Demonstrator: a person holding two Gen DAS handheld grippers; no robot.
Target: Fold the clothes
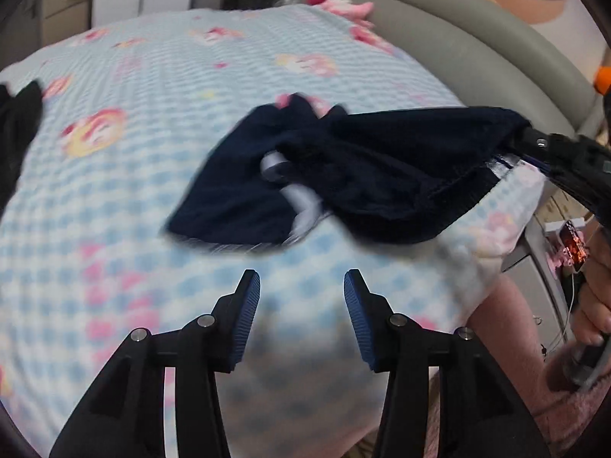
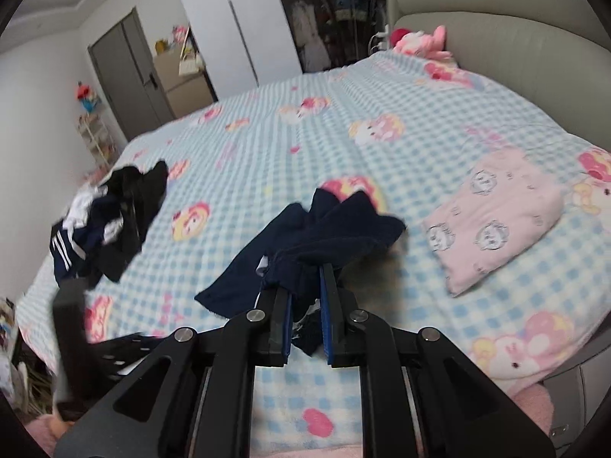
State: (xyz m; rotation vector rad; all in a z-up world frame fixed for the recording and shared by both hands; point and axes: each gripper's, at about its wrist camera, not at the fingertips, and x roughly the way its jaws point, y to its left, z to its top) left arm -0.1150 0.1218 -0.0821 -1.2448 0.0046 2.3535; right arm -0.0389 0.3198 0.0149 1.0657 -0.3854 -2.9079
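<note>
The bed is the landmark. Its middle and far half lie bare, wide enough for a gripper to pass. Toward its left edge a heap of dark clothes blocks the way. Near its right edge lies a folded pink garment. Between them, near the front edge, a navy garment takes up the blanket. A grey headboard walls off the far right side.

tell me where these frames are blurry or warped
Left wrist view: the navy garment and the bedspread are motion-smeared, the left gripper stays sharp, and fisheye bends the bed into a dome. Right wrist view: mostly crisp around the right gripper; the dark pile and left edge are smeared, and the walls curve.
</note>
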